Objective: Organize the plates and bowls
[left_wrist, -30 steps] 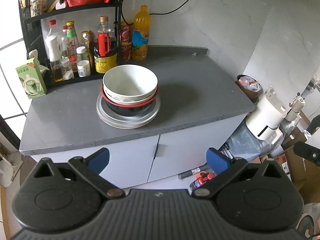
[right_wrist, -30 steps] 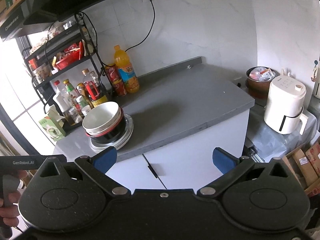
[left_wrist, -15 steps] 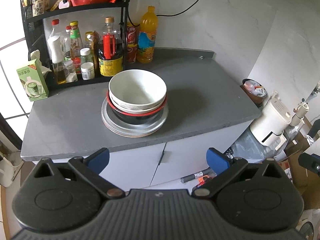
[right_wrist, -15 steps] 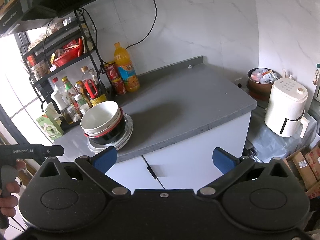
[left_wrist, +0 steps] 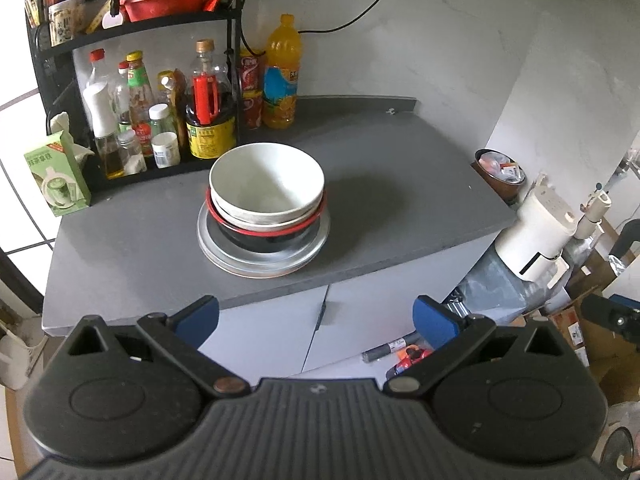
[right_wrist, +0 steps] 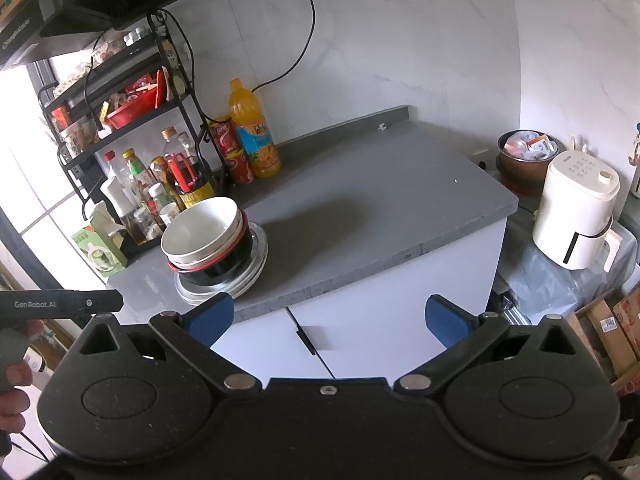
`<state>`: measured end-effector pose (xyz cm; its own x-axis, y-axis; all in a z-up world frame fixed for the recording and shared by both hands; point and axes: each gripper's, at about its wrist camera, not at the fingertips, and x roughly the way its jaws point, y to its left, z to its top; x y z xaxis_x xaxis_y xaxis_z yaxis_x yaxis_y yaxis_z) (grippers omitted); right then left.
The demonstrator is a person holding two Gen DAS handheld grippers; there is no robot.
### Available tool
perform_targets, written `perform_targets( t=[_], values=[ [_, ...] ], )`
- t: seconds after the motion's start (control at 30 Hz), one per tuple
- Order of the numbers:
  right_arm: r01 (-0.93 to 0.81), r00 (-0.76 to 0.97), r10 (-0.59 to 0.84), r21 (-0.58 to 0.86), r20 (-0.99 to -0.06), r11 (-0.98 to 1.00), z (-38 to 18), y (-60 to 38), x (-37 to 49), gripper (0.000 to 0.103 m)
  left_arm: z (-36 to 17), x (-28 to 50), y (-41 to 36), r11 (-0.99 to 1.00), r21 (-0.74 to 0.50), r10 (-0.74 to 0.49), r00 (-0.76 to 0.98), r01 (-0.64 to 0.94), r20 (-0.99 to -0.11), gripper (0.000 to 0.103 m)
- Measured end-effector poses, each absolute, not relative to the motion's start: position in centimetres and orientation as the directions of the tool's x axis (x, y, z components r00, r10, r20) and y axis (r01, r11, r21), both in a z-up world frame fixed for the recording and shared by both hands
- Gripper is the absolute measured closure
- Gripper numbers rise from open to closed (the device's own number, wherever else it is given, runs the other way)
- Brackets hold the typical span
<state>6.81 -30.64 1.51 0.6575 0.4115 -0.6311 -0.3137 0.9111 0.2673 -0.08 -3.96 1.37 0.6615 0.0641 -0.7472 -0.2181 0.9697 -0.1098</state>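
Grippers first: we hold the left gripper (left_wrist: 316, 314) and the right gripper (right_wrist: 327, 314) in front of the counter (left_wrist: 400, 184), both short of its front edge and pointed forward and downward at it. We see both sets of blue-padded fingers spread wide, with nothing between the jaws of either unit. In the right wrist view, the left unit's black body enters from the left edge, and part of a hand (right_wrist: 12, 388) is wrapped around its grip below. In the left wrist view, a dark part at the right edge may belong to the right unit; we cannot tell for certain. The dishes form one stack on the counter's left half, near the front edge. A white bowl (left_wrist: 266, 182) sits on top, nested in a second pale bowl, which rests in a black bowl (left_wrist: 264, 240) with a red rim. The black bowl stands on plates (left_wrist: 224, 248); how many lie there we cannot tell. The stack appears slightly offset, the upper bowls leaning toward the left rear. A black rack (left_wrist: 132, 28) of bottles and jars stands just behind the stack. An orange bottle (left_wrist: 282, 76) and red cans (left_wrist: 252, 96) stand beside the rack against the wall. A green carton (left_wrist: 56, 174) stands at the counter's left end. The counter's right half is bare. White cabinet doors (left_wrist: 264, 332) close off the space below the counter.
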Motion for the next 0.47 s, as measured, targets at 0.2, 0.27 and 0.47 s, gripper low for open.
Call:
perform_targets(
  t=[0.2, 0.27, 0.47],
  values=[
    [-0.323, 0.650, 0.416, 0.265, -0.636, 0.909, 1.39, -30.30, 6.43, 0.000, 1.02, -0.39, -4.44, 0.973, -0.100, 0.062, 0.656, -0.207, -0.752, 0.001],
    [-0.327, 0.647, 0.417, 0.262, -0.638, 0.908, 1.34, -30.23, 6.34, 0.000, 0.94, -0.54, -4.42, 0.972, -0.093, 0.071, 0.653, -0.214, -0.754, 0.001],
    [-0.331, 0.642, 0.419, 0.260, -0.642, 0.907, 1.24, -30.14, 6.35, 0.000, 1.18, -1.04, -4.47, 0.972, -0.093, 0.073, 0.656, -0.214, -0.751, 0.001]
  ],
)
